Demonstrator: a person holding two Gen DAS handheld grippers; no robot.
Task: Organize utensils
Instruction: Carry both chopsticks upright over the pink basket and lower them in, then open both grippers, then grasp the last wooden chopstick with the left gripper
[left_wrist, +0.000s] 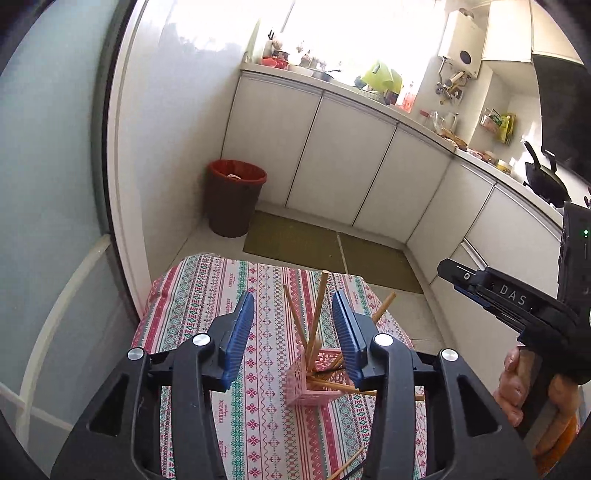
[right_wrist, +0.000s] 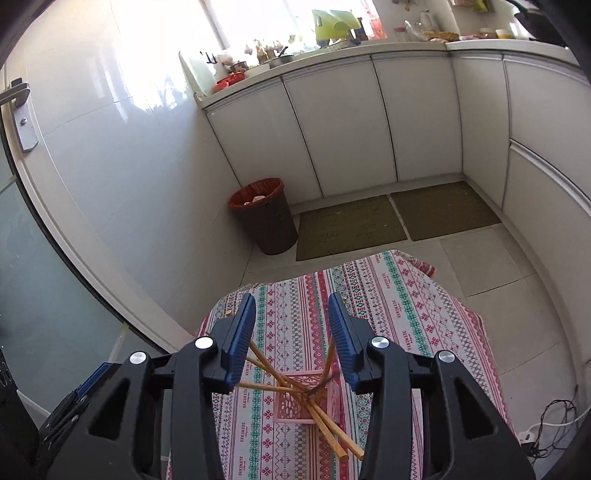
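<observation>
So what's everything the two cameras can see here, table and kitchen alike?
basket: one, pink lattice, on the table
chopsticks: several, wooden, splayed in the basket and sticking out over its rim
tablecloth: one, red, green and white pattern, covering the table
waste bin: one, dark with red liner, floor corner by the cabinets
floor mats: two, olive, before the cabinets
cabinets: a row, white, under a cluttered counter
wok: one, black, on the counter at the right
left gripper: black, blue pads, open above the basket
right gripper: same, open
hand: one, holding the right gripper's handle
</observation>
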